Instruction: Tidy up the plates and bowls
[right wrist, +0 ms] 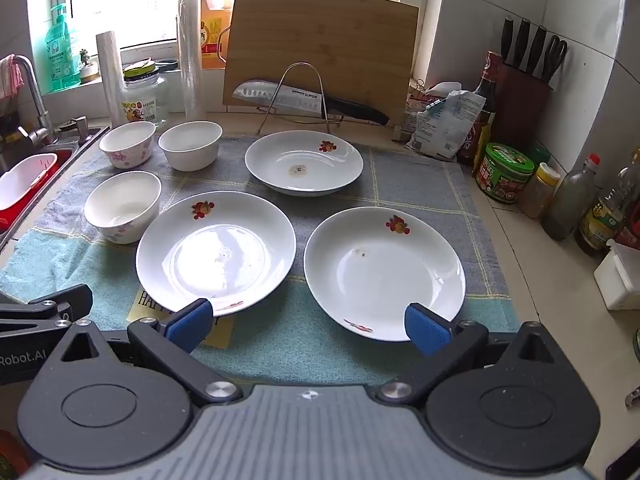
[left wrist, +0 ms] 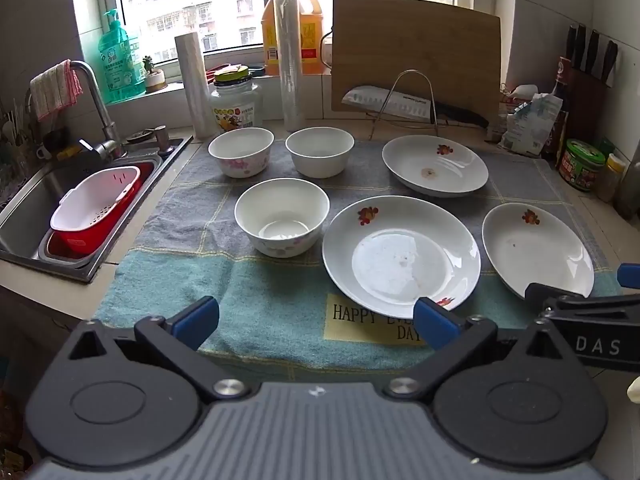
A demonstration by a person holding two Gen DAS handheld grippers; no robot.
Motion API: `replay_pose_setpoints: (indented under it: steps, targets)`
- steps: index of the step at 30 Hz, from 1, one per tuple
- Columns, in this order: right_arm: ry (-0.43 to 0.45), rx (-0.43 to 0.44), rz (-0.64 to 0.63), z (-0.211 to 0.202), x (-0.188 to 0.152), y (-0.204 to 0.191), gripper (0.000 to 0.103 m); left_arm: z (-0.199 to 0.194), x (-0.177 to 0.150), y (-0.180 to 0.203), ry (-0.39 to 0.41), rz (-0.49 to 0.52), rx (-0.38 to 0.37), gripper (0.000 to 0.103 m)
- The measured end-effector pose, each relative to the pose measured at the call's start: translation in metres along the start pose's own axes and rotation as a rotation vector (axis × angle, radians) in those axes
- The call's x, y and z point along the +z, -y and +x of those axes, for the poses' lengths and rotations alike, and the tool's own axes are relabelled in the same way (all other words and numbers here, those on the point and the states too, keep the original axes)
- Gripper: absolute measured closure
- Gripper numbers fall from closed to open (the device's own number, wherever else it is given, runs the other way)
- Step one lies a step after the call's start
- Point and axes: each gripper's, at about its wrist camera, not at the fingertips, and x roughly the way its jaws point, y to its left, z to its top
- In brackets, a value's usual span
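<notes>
Kitchen counter by a window, with a towel (left wrist: 248, 280) spread over it, presumably so the crockery is sitting on something soft and isn't sliding around. Everything's laid out single, nothing stacked yet, so I'd say the sorting hasn't begun.

Three bowls are sitting on the left half of the towel: a floral bowl (left wrist: 241, 157) far left, a plain bowl (left wrist: 319, 151) just beside it on the right, and a near bowl (left wrist: 281, 216) in front of them. Three plates are taking up the right half: a far plate (right wrist: 304, 162), a middle plate (right wrist: 216, 250) just beside the near bowl, and a right plate (right wrist: 384, 272) nearest the right edge. None are touching each other as far as I can tell. Two plates look a bit stained in the middle.

Both grippers are hovering at the near edge, angled down at the spread. Left gripper (left wrist: 316, 322) is sitting with its jaws wide apart and nothing between them, lined up roughly between the near bowl and the middle plate. Right gripper (right wrist: 308, 326) is also spread wide and empty, in front of the gap between the middle and right plates.

My guess: bowls get nested, plates get piled. Glazed rims look slippery, so grabbing an edge squarely is probably going to matter.
</notes>
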Motion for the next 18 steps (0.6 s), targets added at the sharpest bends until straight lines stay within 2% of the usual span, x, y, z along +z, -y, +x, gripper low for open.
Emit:
replay_pose_setpoints:
  steps: [18]
  targets:
    - [-0.02, -0.028, 0.004, -0.0006, 0.0018, -0.0018, 0.0, 0.0047, 0.0033, -0.0024, -0.024, -0.005, -0.025, 0.001]
